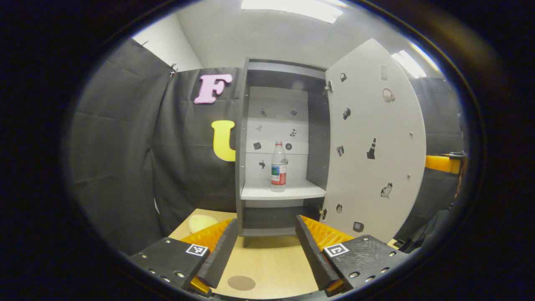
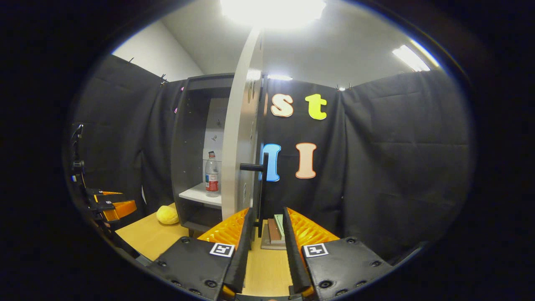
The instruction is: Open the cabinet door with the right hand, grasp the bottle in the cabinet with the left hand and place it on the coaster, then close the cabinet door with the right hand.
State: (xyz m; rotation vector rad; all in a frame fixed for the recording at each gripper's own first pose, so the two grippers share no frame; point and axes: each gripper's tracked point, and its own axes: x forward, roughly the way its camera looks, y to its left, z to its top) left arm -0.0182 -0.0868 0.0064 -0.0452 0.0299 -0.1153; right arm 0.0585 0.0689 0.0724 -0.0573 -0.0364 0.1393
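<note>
Cabinet on wooden counter, door swung wide open to the right. Bottle upright on the middle shelf, untouched. Left gripper well short of the cabinet, jaws spread wide, holding nothing. Round coaster on the counter between its fingers. Right gripper at the door's dark handle, jaws narrowly parted around the handle's lower end; contact cannot be told. Yellow soft object left of the cabinet.

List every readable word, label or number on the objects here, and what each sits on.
None can be read.
Bottle label: print too small and blurred.
Door and cabinet back stickers: small pictures, no legible text.
Gripper tags: square black-and-white patterns, no words.
</note>
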